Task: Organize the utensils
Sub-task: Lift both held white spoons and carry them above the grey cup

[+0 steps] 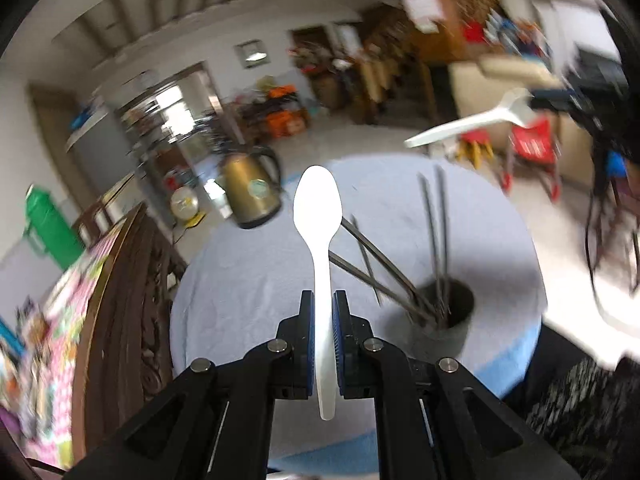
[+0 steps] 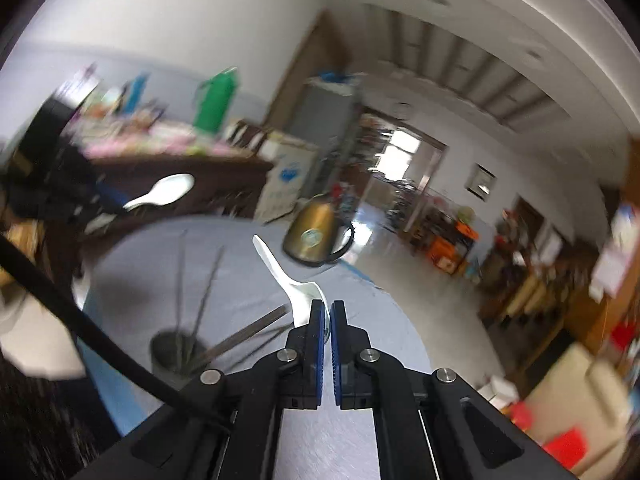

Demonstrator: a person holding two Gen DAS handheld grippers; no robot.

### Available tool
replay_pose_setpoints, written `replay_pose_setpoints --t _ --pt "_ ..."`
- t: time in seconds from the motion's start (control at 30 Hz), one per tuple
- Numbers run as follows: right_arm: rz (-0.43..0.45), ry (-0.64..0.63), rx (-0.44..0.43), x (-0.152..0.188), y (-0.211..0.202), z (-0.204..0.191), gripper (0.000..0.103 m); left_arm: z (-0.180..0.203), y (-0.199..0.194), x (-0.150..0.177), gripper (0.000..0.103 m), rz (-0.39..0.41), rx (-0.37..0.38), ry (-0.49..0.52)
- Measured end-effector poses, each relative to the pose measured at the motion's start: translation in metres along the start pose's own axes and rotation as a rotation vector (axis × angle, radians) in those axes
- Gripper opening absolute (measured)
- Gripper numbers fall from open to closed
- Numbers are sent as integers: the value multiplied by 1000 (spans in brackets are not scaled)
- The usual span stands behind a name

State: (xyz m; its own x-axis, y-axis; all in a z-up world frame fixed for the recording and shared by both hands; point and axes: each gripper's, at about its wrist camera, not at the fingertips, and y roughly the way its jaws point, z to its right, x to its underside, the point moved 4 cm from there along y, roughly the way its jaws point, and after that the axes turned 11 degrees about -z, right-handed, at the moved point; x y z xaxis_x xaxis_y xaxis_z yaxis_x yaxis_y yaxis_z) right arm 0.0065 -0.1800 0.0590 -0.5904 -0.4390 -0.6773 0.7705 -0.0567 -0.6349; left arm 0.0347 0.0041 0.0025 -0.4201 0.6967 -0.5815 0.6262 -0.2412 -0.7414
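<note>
Below and ahead of both your grippers stands the dark holder (image 1: 444,312) of chopsticks (image 1: 434,240) on the round table (image 1: 240,280). Your left gripper (image 1: 323,312) clamps a white spoon (image 1: 318,216) by its handle, bowl pointing forward and up. Your right gripper (image 2: 325,316) pinches a second white spoon (image 2: 288,280) by its bowl, handle forward. The holder sits right of the left gripper, left of the right one; neither looks clearly nearer.

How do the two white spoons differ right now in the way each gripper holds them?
The left gripper clamps its spoon by the handle, bowl pointing forward; the right gripper pinches its spoon at the bowl end, handle sticking out ahead. The left spoon runs straight along its gripper's fingers; the right spoon slants off to the left. Both are white plastic, lifted above the blue-covered table.
</note>
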Motion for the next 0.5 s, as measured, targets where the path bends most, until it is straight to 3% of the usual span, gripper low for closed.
replay_pose_setpoints --t 0.13,0.23,0.4,0.5 --pt "-27 -128 11 6 7 -29 3 27 9 9 8 -96 10 174" --pt "-48 -226 23 6 19 -47 3 32 13 12 9 -135 55 180" --pt "-72 -147 -36 17 27 -48 3 21 20 11 9 -116 202 1" --pt "-69 86 -169 17 40 -29 3 1 12 3 9 1 252 -176"
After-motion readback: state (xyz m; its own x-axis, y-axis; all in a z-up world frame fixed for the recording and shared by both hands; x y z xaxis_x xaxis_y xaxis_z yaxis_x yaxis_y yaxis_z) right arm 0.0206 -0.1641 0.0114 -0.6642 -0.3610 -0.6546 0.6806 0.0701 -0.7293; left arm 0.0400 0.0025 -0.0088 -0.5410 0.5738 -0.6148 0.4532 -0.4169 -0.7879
